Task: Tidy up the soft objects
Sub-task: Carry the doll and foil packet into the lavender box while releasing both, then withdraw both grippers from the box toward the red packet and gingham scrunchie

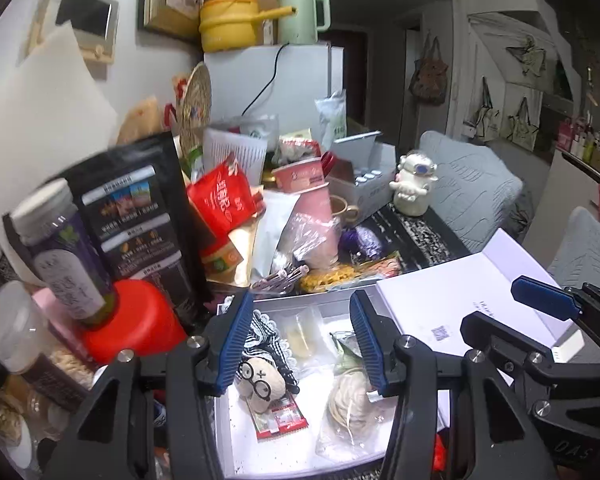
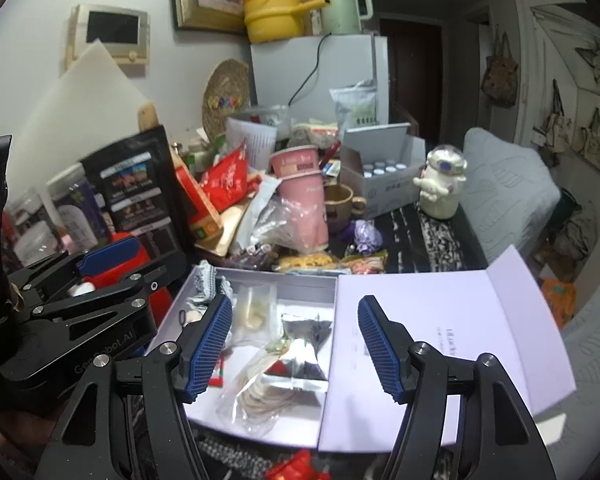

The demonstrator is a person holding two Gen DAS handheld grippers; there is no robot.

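Left wrist view first: on my far left I see a purple-labelled bottle (image 1: 66, 256) standing on a red tub (image 1: 134, 320), with a black pouch (image 1: 140, 208) leaning behind it. My left gripper (image 1: 300, 344) hangs over the open white box (image 1: 236, 432), its blue-padded fingers (image 1: 232, 344) apart with nothing pinched between them. Inside the box, from left to right, I can make out a small stuffed doll (image 1: 260, 384) with round black glasses and a black-and-white checked, lace-edged garment, lying beside the left pad; a red-and-white sachet (image 1: 280, 418) under its chin; a clear packet (image 1: 302, 334) holding something pale yellow; and a clear bag of coiled cream cord (image 1: 346, 404) toward the right wall. Further right the box's lid (image 1: 480, 296) lies folded open and flat.

Right wrist view shows my right gripper (image 2: 294, 346) hanging above the box's right wall (image 2: 332, 320), its fingers (image 2: 208, 344) spread wide and holding nothing. A crumpled silver foil pouch (image 2: 300, 356) lies on top of the cord bag there. Whether any pad touches the contents I cannot tell.
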